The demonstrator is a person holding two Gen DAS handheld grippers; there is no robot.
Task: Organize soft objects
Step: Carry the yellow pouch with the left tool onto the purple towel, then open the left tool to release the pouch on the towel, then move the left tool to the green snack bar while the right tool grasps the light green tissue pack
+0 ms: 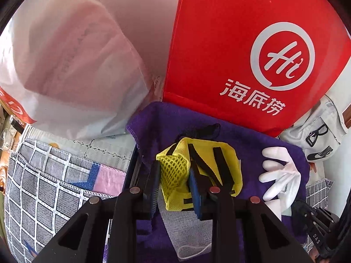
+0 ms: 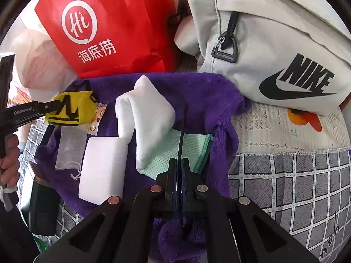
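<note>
Closest to us, our right gripper (image 2: 180, 175) has its two fingers pressed together on a thin dark strap or cord (image 2: 182, 129) that runs up from between them over a purple towel (image 2: 197, 92). Our left gripper (image 1: 173, 188) is clamped on a yellow mesh pouch with black straps (image 1: 197, 166), its pads pressing the bunched fabric from both sides above the same towel. On the towel, near our right gripper, lie a flat white foam-like block (image 2: 103, 168), a pale green mesh cloth (image 2: 186, 146) and, over it, a folded white glove (image 2: 144, 111); a small sheer drawstring bag (image 2: 70, 146) rests to the left. Under the towel spreads a grey checked cloth (image 2: 285, 186) on a lace-patterned table cover (image 2: 263, 120). Farther back, just behind the towel, stands a red paper bag with a white round logo (image 1: 252, 54). To its left sits a translucent white plastic bag (image 1: 65, 65), and to its right a light grey Nike bag (image 2: 274, 43). At the left edge of the right view, a hand (image 2: 9, 160) grips the left tool's handle.
</note>
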